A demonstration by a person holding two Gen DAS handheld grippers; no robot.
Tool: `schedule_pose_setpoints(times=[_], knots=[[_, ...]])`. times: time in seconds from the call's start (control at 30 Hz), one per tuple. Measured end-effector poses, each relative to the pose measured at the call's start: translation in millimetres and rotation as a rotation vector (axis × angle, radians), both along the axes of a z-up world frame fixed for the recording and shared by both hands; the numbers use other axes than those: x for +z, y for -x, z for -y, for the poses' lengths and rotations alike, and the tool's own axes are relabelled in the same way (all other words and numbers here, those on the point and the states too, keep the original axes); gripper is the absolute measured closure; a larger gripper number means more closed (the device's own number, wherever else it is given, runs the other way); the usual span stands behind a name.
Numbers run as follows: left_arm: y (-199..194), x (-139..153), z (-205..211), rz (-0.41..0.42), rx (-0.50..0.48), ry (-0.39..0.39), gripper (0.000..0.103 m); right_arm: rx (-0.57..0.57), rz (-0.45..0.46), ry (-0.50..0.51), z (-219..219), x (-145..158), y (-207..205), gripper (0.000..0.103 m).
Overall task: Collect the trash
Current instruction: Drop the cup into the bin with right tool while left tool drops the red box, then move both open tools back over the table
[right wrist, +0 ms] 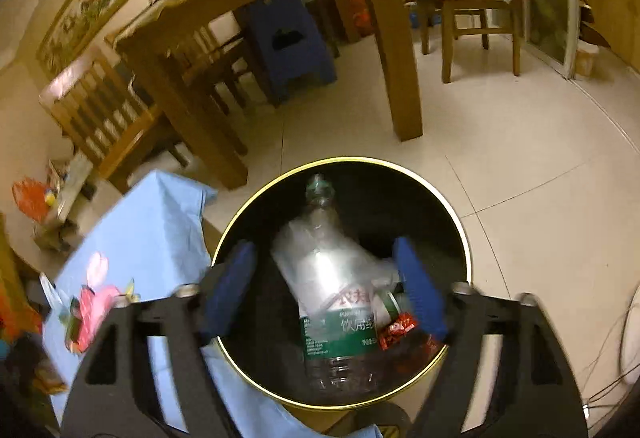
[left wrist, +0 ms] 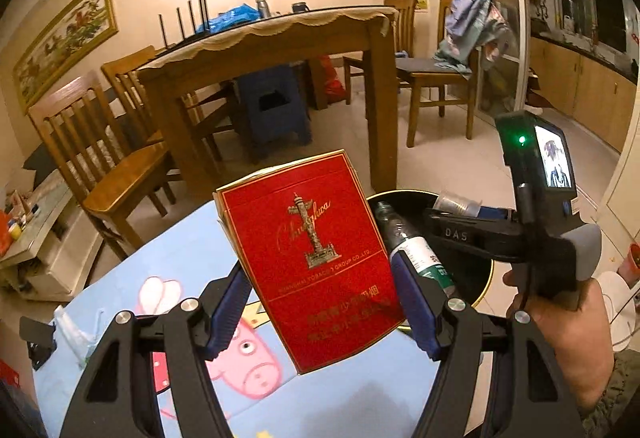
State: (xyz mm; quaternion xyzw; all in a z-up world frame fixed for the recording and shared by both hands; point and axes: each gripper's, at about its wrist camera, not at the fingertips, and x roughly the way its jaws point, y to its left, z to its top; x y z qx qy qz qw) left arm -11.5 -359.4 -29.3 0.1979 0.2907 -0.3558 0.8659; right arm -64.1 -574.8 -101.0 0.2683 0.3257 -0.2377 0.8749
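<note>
The left gripper (left wrist: 320, 294) is clamping a red cigarette pack (left wrist: 316, 254) across its flat sides, holding it tilted in the air above the blue tablecloth (left wrist: 168, 258), just beside the black bin (left wrist: 486, 278). The pack appears to be light, stiff cardboard that would crush under hard pressure; the present hold on its lower half seems sound, though the glossy faces could slip. The right gripper (right wrist: 324, 288) is hovering over the bin (right wrist: 460, 222) with its jaws spread apart and holding nothing, pointing down at a clear plastic bottle (right wrist: 332, 290) and a red wrapper (right wrist: 396, 328) lying inside. The person's right hand (left wrist: 568, 330) is gripping that tool's handle.
</note>
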Motion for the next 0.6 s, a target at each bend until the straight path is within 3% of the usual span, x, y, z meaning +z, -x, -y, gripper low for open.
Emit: schedule_pose_setpoints(times=[0.3, 0.6], knots=[[-11, -18, 36, -0.05, -0.052, -0.019, 0.035, -0.163, 0.153, -0.017, 25, 17, 40, 0.017], [-20, -31, 76, -0.075, -0.093, -0.047, 0.029, -0.241, 0.193, -0.031, 36, 26, 72, 0.014]])
